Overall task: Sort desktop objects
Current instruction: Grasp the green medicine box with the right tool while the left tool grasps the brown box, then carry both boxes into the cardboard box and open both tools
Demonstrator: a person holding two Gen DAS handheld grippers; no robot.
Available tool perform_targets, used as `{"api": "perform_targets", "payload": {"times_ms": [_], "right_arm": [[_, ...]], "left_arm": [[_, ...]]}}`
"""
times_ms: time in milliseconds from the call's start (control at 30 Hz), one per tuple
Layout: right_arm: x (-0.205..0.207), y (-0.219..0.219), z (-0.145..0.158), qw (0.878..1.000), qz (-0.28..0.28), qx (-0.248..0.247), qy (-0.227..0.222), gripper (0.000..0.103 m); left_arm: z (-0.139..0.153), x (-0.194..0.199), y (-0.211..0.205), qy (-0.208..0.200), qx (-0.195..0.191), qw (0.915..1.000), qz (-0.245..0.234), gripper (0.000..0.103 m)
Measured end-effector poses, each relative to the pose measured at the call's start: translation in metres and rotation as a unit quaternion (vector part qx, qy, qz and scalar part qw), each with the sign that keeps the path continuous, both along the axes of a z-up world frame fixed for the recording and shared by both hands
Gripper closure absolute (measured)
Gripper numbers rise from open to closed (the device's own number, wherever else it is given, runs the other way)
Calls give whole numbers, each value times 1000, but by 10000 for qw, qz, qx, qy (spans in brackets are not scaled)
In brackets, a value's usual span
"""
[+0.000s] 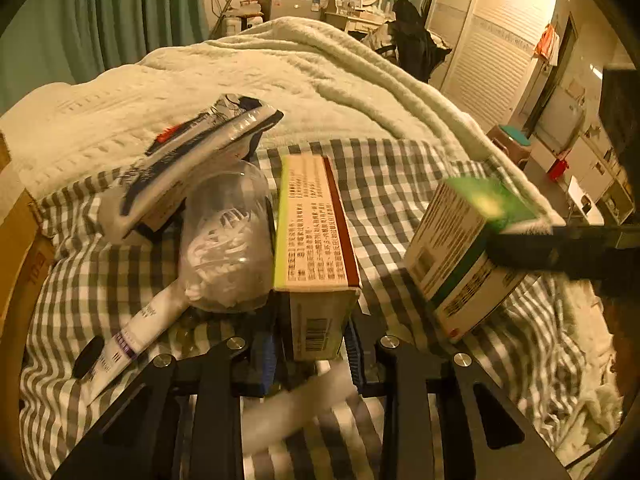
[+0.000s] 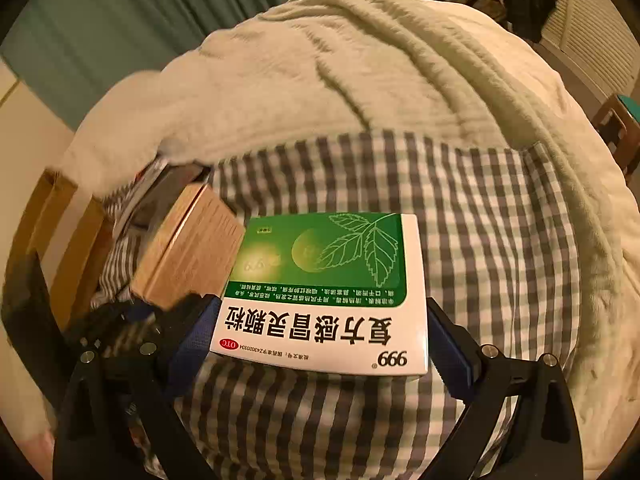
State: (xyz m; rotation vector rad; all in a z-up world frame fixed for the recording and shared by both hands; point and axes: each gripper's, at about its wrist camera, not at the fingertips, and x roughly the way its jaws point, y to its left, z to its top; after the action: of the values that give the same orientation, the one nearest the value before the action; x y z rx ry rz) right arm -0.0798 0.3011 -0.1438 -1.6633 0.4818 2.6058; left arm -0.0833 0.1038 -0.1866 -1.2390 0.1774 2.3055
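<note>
Left claw (image 1: 312, 354): jaws narrowed onto the near end of a long tan box (image 1: 316, 232) with a dark red edge. The blue pads sit at its two sides at the barcode end, and I judge them to be gripping it.

Right claw (image 2: 320, 340): clamped on a green-and-white medicine box (image 2: 324, 292), pads pressed to its two side faces. The left view shows that box tilted and clear of the checked cloth (image 2: 460, 220), so it is held in the air.

Step in hand, as I judge it: gathering the boxes together. Keep the tan box square between the pads so it does not twist. Bring the green box alongside without knocking it.

Just left of the tan box: a clear plastic jar (image 1: 226, 240), a white tube (image 1: 140, 328) and a dark flat packet (image 1: 192, 160) leaning over them. Lift straight to avoid tipping the jar.

Beyond: a cream blanket (image 1: 280, 68) heaped on the bed.
</note>
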Motion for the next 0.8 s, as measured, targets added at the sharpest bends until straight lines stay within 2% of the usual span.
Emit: {"api": "perform_targets", "payload": {"times_ms": [167,300,400,600,800], "right_arm": [[16,-11,-2,9998,151,-7,-118,7],[27,-14,8,9996,71,-218,-158,7],[34,-21,21,9998,114,-177,-62,7],[48,-63,58,9985,453,35,309,7],[56,-124,103,9914,987,114,847,8]], "left_arm": [[18,11,-17,-234,334,9991,134,74],[33,26,-31,-316,456,9983,181,74],[45,38,-43,-293,536,9978,243,75],[72,53,-79,-85,613,9966,549,74],[115,55,-130,422,707,9917,990,74]]}}
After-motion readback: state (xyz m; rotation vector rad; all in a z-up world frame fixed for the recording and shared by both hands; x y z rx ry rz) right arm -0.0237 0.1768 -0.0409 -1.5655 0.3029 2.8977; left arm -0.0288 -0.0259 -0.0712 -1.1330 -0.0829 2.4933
